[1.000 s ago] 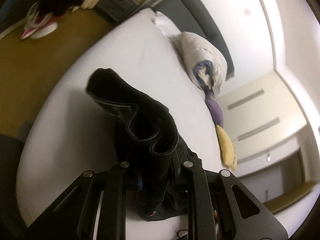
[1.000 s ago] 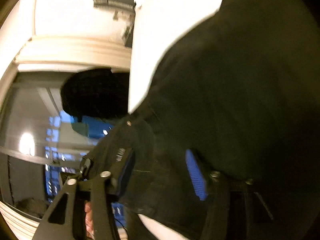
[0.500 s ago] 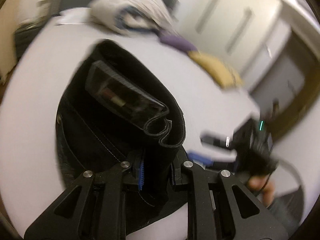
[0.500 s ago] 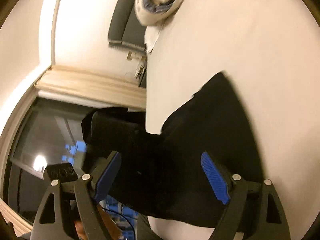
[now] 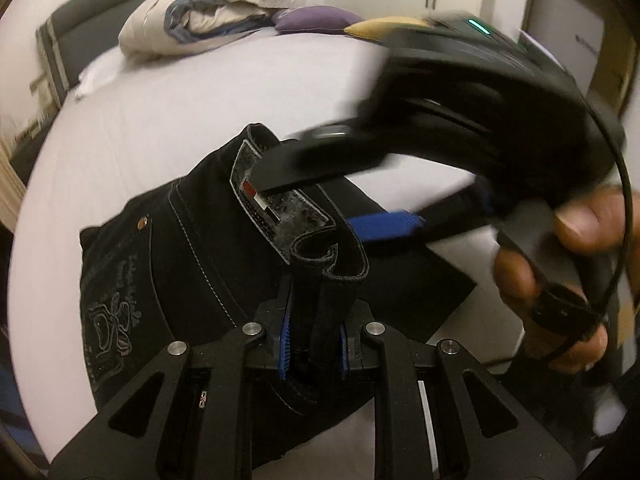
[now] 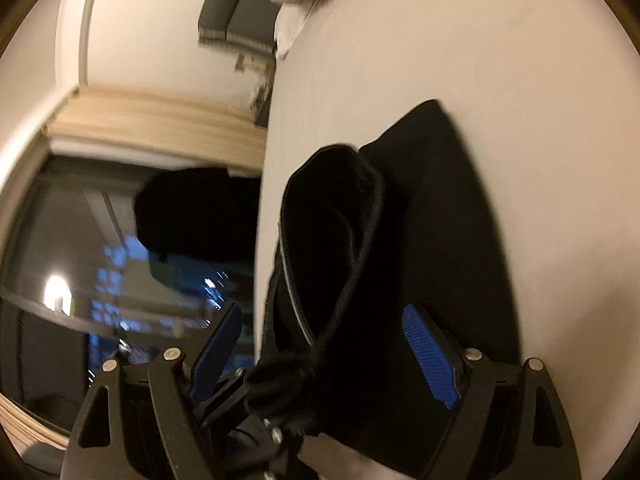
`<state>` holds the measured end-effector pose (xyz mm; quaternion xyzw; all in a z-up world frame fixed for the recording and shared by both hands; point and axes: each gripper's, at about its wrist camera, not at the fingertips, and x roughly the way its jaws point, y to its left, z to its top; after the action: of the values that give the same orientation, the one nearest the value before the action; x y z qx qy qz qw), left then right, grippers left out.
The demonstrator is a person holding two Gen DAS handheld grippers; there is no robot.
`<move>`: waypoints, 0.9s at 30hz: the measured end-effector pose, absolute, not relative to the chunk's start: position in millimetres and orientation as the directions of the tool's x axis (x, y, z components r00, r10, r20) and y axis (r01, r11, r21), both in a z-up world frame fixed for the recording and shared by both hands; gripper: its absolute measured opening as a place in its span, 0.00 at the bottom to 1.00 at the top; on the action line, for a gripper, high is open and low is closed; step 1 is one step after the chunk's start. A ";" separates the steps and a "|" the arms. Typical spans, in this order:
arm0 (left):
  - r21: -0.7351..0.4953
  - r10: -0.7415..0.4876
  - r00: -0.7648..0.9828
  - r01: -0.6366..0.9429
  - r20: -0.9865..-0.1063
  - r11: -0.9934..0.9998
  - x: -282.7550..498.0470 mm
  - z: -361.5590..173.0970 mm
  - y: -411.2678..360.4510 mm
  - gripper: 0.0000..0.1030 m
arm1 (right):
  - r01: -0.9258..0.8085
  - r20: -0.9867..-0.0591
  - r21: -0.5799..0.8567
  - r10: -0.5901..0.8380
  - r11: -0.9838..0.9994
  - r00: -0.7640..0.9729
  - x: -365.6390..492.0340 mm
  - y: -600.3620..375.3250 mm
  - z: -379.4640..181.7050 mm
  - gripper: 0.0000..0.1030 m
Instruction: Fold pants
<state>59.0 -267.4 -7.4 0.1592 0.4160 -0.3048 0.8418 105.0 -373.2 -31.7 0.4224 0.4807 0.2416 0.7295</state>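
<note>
Black pants point(image 5: 160, 264) lie bunched on a white bed point(image 5: 168, 120). My left gripper point(image 5: 314, 340) is shut on the waistband of the pants, which stands up in a fold with a red and white label point(image 5: 256, 196). My right gripper point(image 5: 360, 200) shows in the left wrist view, blurred, open and reaching over the waistband from the right. In the right wrist view the right gripper point(image 6: 324, 344) is open with the raised fold of the pants point(image 6: 332, 248) between its blue pads point(image 6: 430, 356). The rest of the pants lies flat on the bed behind.
A rolled duvet point(image 5: 208, 12), a purple cushion point(image 5: 316, 22) and a yellow cushion point(image 5: 384, 26) lie at the bed's far end. A grey headboard point(image 5: 72, 52) stands at the left. A dark window point(image 6: 80, 260) lies beyond the bed edge.
My right gripper has come in close over the waistband that the left gripper holds. The left wrist view has swung round toward the headboard. The right gripper opened from the pants a second ago.
</note>
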 end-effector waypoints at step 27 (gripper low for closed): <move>0.021 -0.395 0.408 0.717 -0.824 0.697 21.2 -43.4 -315.4 0.47 | 0.025 -0.563 0.795 0.723 0.606 0.401 132.9 -410.7 -60.2 0.17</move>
<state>21.2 -315.4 -43.4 0.1896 0.4250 -0.3400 0.8172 132.9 -410.7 -60.2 0.3777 0.4952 0.2335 0.7467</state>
